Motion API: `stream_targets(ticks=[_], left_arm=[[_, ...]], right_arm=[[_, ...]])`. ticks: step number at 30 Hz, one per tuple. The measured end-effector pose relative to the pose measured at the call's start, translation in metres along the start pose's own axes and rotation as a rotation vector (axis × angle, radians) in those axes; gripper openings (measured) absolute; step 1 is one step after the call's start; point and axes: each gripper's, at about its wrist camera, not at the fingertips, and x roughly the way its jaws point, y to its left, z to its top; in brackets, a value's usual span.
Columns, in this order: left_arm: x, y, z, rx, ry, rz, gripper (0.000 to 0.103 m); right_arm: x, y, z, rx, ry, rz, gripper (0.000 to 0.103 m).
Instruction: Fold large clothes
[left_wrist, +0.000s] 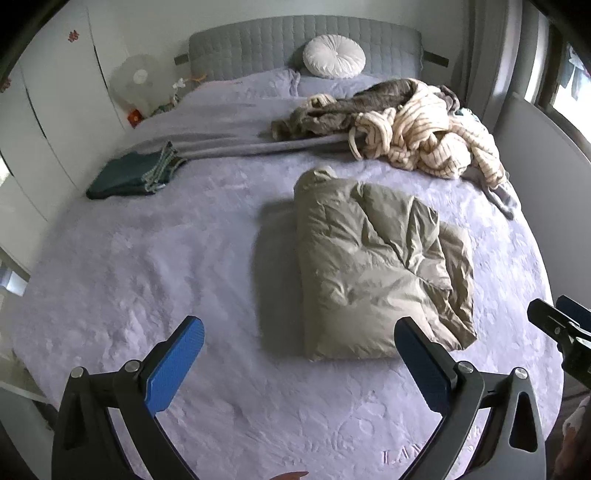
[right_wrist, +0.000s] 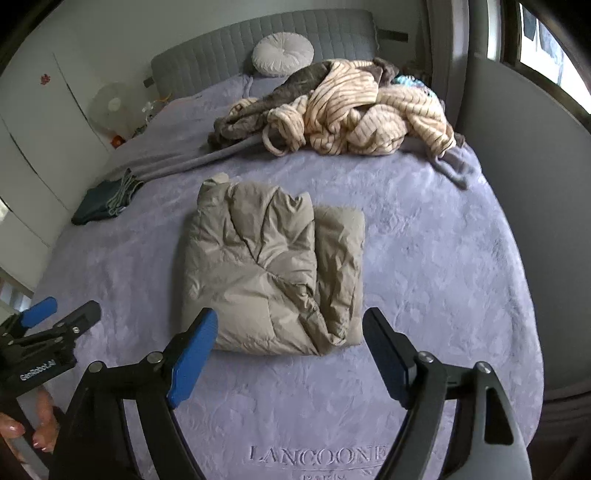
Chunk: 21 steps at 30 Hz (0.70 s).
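Folded jacket (right_wrist: 269, 273) lies on the bed just beyond the open, empty right gripper (right_wrist: 290, 332).

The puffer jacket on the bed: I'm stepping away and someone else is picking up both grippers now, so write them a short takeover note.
Left gripper: jaws open, empty, above the bed.
Right gripper: jaws open, empty, nothing between them.
Beige puffer jacket: folded into a compact bundle mid-bed, released.
Dark green folded garment: on the bedspread, to the jacket's left.
Left to do: the pile of striped and grey clothes near the round pillow is unfolded.
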Motion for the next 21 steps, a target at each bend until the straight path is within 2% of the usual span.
stream_targets(ticks=[12, 21], left_arm=[[-0.010, 0.005, 0.000, -0.015, -0.010, -0.001, 0.103], [-0.012, 0.005, 0.000, -0.020, -0.011, 0.004, 0.103]], right_arm=[[-0.014, 0.003, 0.002, -0.009, -0.055, -0.085, 0.086], [-0.018, 0.007, 0.006, -0.011, -0.063, -0.084, 0.086]])
